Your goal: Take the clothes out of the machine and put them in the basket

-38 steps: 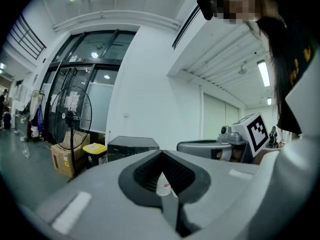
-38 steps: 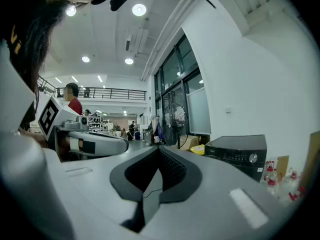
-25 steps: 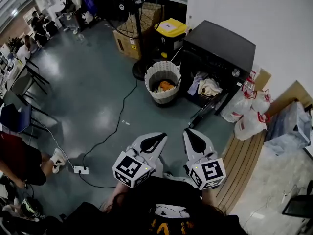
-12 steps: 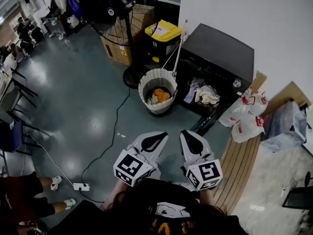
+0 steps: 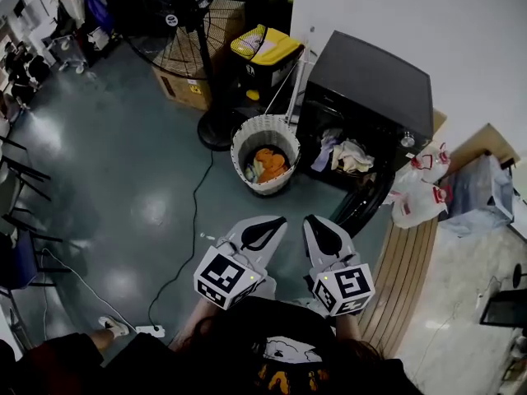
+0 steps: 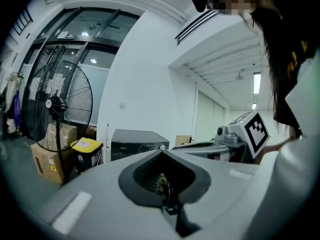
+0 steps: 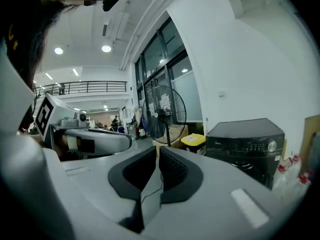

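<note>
Tools are pointing forward, slightly downward, side by side close to the person's body. The left tool (image 5: 280, 222) is keeping its jaws together, empty. The right tool (image 5: 310, 220) has just been opening its jaws, now barely apart with nothing between them. Clothes (image 5: 350, 155) are lying in the open machine (image 5: 370, 81), well ahead, with the basket (image 5: 265, 130) standing just beside it.
</note>
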Demonstrator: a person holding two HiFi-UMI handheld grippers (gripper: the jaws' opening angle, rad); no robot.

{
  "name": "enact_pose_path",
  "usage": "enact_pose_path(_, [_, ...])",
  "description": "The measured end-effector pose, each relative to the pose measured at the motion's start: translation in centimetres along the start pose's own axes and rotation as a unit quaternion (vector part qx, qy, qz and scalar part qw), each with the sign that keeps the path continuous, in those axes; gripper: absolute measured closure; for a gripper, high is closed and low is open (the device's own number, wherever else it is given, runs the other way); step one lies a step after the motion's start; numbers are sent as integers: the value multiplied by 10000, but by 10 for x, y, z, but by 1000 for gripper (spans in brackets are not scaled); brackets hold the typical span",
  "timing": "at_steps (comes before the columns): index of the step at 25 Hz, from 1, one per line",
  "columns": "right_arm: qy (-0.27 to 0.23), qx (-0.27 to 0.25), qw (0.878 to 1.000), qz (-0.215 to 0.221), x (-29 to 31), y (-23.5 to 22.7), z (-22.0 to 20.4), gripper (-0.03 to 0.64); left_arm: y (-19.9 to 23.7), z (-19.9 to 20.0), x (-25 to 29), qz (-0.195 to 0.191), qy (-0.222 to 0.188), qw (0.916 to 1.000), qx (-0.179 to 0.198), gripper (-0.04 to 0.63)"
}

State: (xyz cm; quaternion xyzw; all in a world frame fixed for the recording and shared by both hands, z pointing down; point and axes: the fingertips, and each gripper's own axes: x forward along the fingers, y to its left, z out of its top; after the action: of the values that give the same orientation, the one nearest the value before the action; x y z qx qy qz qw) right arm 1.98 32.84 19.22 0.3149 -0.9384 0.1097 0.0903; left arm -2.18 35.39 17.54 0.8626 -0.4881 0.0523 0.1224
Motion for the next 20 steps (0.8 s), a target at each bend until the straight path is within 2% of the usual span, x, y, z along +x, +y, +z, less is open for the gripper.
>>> enact_pose_path(5, [30, -107, 9995, -293, 23, 5, 1, 575, 32, -1, -7, -129, -29, 9999, 69, 595])
enact_pose_path(10, [162, -278, 9983, -478, 30, 9, 3, 574, 52, -4, -12, -132, -73, 9999, -69, 595])
enact_pose_path(20, [339, -206, 9964, -755, 36, -17, -13, 572, 50, -19, 13, -431, 133, 9989, -139, 595])
